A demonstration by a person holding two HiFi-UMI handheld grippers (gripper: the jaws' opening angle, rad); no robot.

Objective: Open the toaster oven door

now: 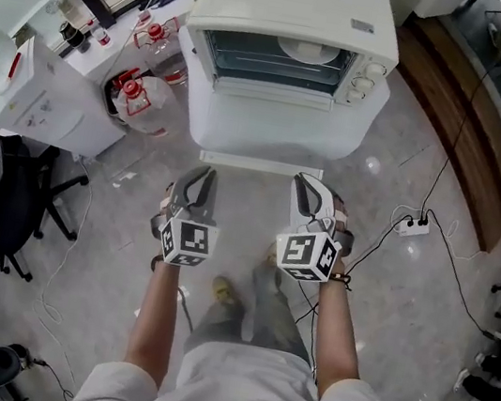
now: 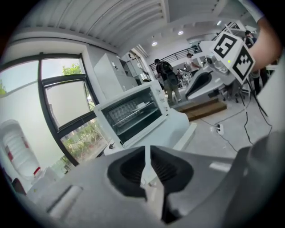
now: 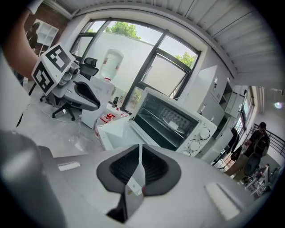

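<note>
Grey floor (image 1: pixel 398 343) w/ cables, a big window (image 3: pixel 120 49) at one side, a black chair (image 1: pixel 3 201) and a power strip (image 1: pixel 412 227) lying on the floor. Some jugs (image 1: pixel 140 95) w/ red caps stand near the stand's left corner.

On a white stand (image 1: pixel 271 136) in front of the person sits the oven (image 1: pixel 296 12). It is white and boxy, w/ rounded top corners. Its front (image 1: pixel 274 61) is a dark rectangle in a white frame, and a wire rack (image 3: pixel 171 116) w/ sth pale on it shows inside. Knobs (image 1: pixel 370 82) go in a column at the right of the front. If the door is up or already down, I cannot tell for sure from these views.

Both arms are held forward, roughly parallel, bare forearms (image 1: pixel 160 313) w/ pale sleeves pushed up to the elbows. The left gripper (image 1: pixel 199 177) and the right gripper (image 1: pixel 314 188) are side by side at about the same height, tips pointing to the oven, marker cubes facing up to the head camera. Both are well apart from the oven and touch nothing.

Left gripper: jaws together, only a thin slit btw the pads, nothing in it. Right gripper: the same, pads meeting, nothing in them.
</note>
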